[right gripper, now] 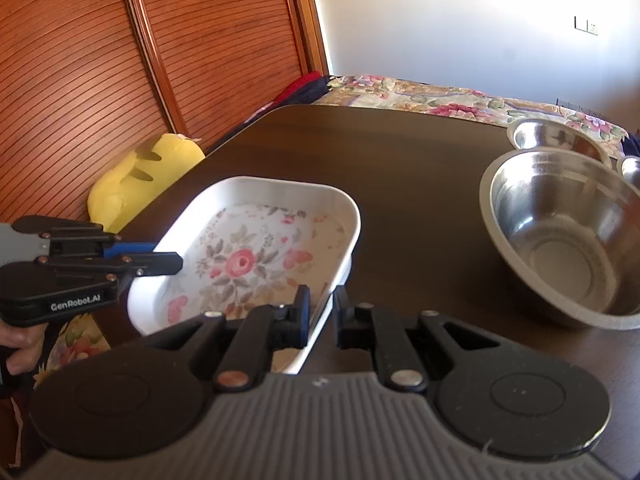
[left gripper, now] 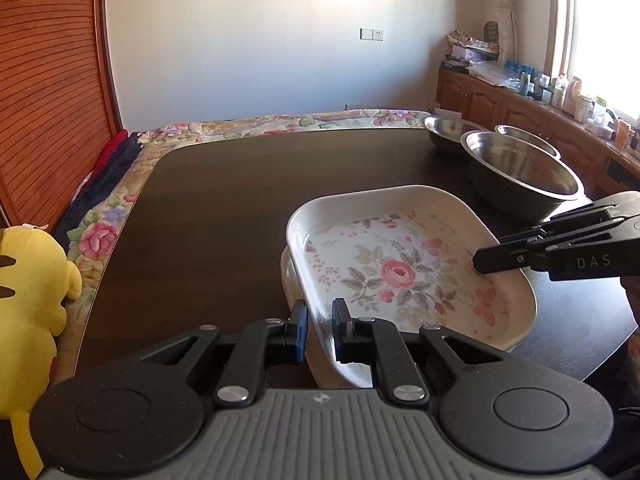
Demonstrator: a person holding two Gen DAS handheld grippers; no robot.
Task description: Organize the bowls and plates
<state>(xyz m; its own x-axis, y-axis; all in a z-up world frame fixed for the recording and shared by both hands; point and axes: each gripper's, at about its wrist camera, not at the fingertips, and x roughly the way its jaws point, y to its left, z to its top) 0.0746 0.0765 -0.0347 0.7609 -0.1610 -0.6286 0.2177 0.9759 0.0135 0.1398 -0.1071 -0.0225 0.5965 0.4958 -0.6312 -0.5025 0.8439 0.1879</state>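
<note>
My left fingers (left gripper: pixel 320 326) and right fingers (right gripper: pixel 322 316) both pinch the flower plate (left gripper: pixel 400 272) over another plate (left gripper: pixel 290 280); three bowls (left gripper: pixel 524 168) beyond them wait unstacked.

White rectangular floral plate (left gripper: pixel 400 264) tilted above the dark table, perhaps over a second plate (left gripper: pixel 289 280), three empty steel bowls (left gripper: pixel 524 172) clustered upright beyond it

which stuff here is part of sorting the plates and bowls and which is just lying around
Job:
- floral dish, gripped at opposite rims by left gripper and right gripper
- white dish beneath it
- large steel bowl
- two smaller steel bowls

Lying about:
- yellow plush toy
- floral bedspread
- bottles on the cabinet
</note>
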